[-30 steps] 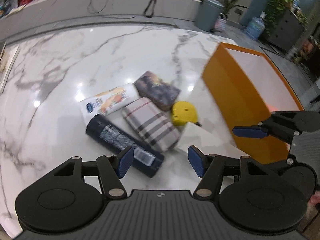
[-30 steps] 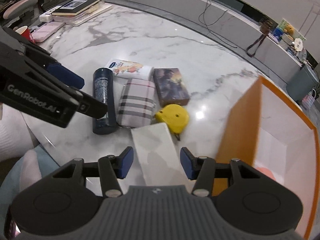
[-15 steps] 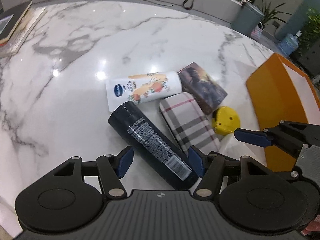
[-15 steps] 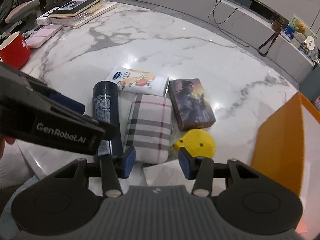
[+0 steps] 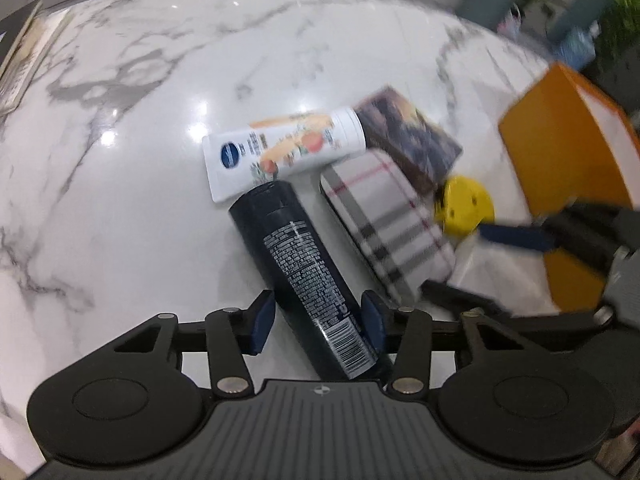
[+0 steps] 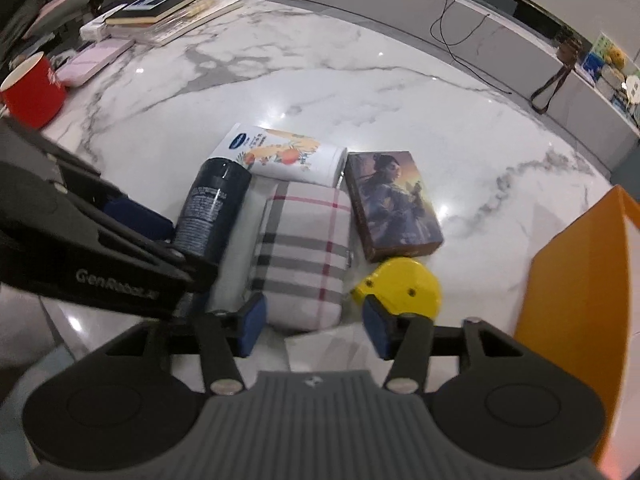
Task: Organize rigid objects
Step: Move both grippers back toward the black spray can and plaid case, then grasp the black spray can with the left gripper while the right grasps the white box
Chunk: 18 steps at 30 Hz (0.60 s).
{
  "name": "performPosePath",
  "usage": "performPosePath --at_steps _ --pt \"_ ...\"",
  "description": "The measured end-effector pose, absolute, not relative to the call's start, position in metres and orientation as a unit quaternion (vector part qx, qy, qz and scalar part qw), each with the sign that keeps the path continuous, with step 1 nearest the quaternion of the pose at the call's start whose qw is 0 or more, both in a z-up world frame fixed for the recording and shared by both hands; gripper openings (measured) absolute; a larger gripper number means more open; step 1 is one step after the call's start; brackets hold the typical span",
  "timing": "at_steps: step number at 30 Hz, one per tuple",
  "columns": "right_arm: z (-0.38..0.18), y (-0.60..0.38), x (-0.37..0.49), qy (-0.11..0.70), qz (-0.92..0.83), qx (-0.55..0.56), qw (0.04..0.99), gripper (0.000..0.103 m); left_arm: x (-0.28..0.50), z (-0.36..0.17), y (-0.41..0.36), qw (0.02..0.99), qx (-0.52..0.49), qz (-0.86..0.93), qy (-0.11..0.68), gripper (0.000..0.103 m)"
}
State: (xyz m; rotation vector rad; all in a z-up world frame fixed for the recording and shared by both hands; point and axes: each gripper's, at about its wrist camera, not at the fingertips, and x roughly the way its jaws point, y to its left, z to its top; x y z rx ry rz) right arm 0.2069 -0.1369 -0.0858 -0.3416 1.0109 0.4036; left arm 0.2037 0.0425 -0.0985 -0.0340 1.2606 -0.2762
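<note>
Landmark: the plaid-patterned flat case in grey, white and red (image 6: pixel 302 256) lies at the middle of the cluster on the white marble tabletop (image 6: pixel 360 92); places are given from it.
Left gripper: the left gripper (image 5: pixel 318 322) has its blue-padded fingers (image 5: pixel 262 322) spread apart, straddling the near end of the dark navy cylindrical can with white print (image 5: pixel 304 276), which lies on its side just left of the plaid case; no pad visibly presses on it.
Right gripper: the right gripper (image 6: pixel 314 326) is also spread wide and holds nothing, poised over the near edge of the plaid case and above a white flat box (image 6: pixel 320 344) just in front of it.
Neighbours: a white lotion tube with orange fruit print (image 6: pixel 282 158) lies at the case's far end, touching the can's top; a rectangular box with a painted figure (image 6: pixel 392 204) sits just right; a round yellow tape measure (image 6: pixel 400 288) sits at the near right corner.
Destination: an orange open box with a white inside (image 6: pixel 580 280) stands well right of the case, likely the place for sorting.
Risk, can: a round body may roll or squirt from the pads if they close off-centre near its end, knocking the tube.
Risk, crowding: both grippers work close together; the left one's outer finger could nudge the plaid case.
Risk, right side: closing here could catch case and white box together.
</note>
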Motion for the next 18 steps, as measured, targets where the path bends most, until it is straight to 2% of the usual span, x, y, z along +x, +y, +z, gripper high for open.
performPosePath --at_steps 5,10,18 --pt "-0.082 -0.153 0.195 0.481 0.188 -0.194 0.834 0.063 0.192 -0.099 0.032 0.784 0.04 -0.152 0.601 0.052" --pt "-0.085 -0.171 0.189 0.501 0.181 -0.196 0.824 0.072 0.181 -0.099 0.024 0.775 0.067 -0.175 0.603 0.051" --pt "-0.087 -0.19 0.183 0.536 0.183 -0.169 0.807 0.073 0.16 -0.099 0.019 0.764 0.074 -0.206 0.607 0.05"
